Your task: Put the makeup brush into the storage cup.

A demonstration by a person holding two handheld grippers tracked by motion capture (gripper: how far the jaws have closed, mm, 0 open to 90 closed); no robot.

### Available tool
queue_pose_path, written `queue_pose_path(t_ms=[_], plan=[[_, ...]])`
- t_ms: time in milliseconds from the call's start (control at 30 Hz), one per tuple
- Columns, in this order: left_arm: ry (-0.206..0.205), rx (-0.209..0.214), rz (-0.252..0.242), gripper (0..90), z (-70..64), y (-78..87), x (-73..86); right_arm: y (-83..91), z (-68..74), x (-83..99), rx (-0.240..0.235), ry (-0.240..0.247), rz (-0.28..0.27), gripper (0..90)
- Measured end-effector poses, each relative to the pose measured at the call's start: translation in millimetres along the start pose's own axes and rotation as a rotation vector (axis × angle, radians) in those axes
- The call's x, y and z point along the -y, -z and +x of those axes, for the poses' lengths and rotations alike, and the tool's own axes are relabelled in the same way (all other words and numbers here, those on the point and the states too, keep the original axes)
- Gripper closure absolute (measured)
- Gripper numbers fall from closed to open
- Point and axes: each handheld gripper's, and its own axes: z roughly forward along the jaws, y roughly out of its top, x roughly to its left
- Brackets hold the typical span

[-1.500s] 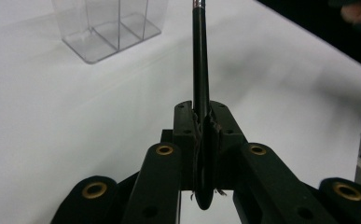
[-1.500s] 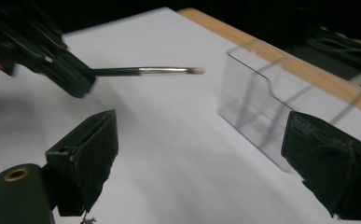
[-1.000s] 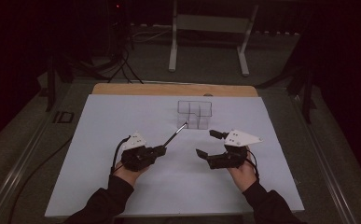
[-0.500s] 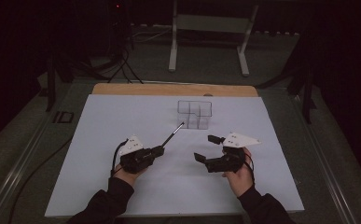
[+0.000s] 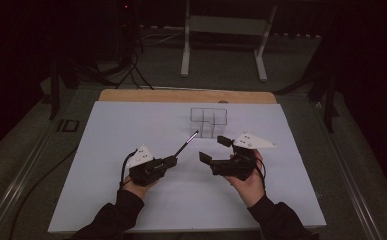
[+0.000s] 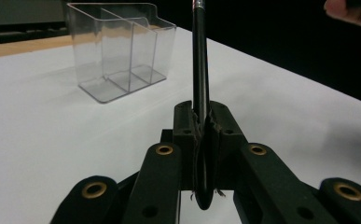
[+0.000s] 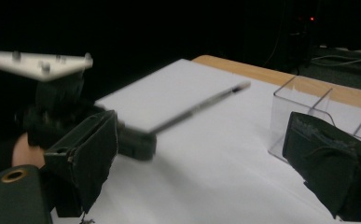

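Gripping the black pen (image 6: 200,70) near its lower end, your left gripper (image 5: 173,160) has its jaws clamped tight on the shaft, as the left gripper view shows from close up. In the high view the pen (image 5: 186,145) slants up and forward from those jaws, its tip pointing toward the clear plastic organizer (image 5: 210,121) and stopping just short of its near wall, apart from it. The organizer stands upright on the white sheet (image 5: 131,125), toward the far middle of the sheet, divided into several compartments, which look empty in the left gripper view (image 6: 117,51).

Your right gripper (image 5: 216,150) hovers just right of the pen, near the organizer's front corner, with its jaws spread wide and nothing between them. In the right gripper view the two padded jaws frame the scene, the pen (image 7: 197,107) crossing between them farther off, blurred, and the organizer (image 7: 308,107) behind the right-hand jaw.

Beyond the sheet the wooden edge of the table (image 5: 181,96) shows.
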Motion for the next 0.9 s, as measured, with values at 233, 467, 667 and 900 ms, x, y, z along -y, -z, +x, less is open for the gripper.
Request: queue_pose_path(t_ms=[233, 467, 667, 900], plan=[[-0.004, 0.008, 0.001, 84.5, -0.3, 0.1, -0.9, -10.4, 8.0, -8.4, 0.029, 0.007, 0.002, 10.4], [-0.001, 0.01, -0.005, 84.5, -1.4, 0.4, -1.3, -18.9, 15.3, -12.7, 0.098, -0.066, -0.025, 21.8], [0.002, 0.012, -0.006, 84.5, -0.9, 0.7, -1.3, -25.0, 12.5, -13.4, 0.094, -0.216, -0.034, 30.9], [0.0, 0.011, -0.015, 84.5, -1.0, 1.3, -1.6, -34.9, 7.3, -7.3, 0.113, -0.325, -0.006, 40.2]])
